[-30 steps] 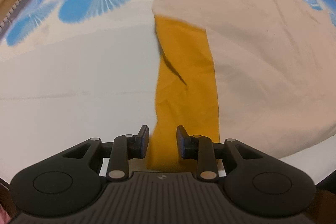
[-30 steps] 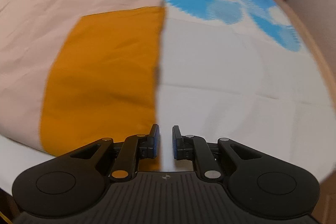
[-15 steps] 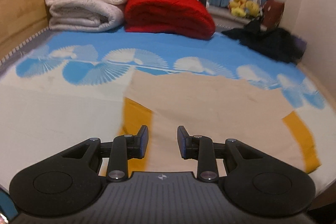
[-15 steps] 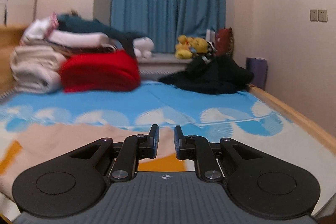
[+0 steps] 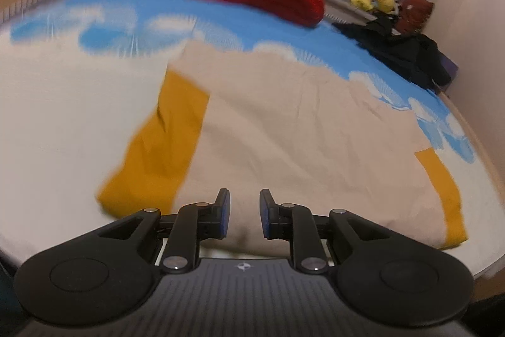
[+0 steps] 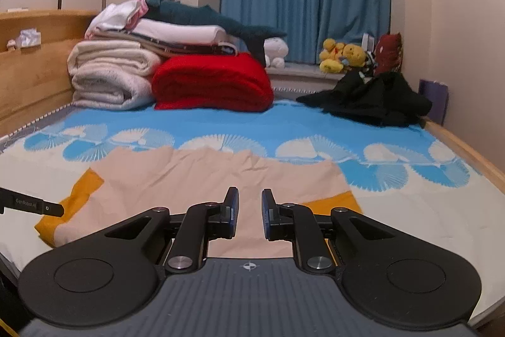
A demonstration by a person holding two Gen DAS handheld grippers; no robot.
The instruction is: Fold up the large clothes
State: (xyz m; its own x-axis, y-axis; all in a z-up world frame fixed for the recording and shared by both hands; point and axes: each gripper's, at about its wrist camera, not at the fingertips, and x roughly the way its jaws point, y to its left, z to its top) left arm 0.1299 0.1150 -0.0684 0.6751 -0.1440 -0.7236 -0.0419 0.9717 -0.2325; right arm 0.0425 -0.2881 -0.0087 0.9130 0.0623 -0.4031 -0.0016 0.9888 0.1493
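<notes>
1. Now both cams have tilted up vs 1 s ago: then they looked down at the orange bands, now at the whole beige garment on the bed.
2. Left gripper & right gripper: fingers apart, holding nothing, so prob. between folds.
3. Garment lies flat, near edge; long axis runs left-right, orange sleeve at each end.
</notes>
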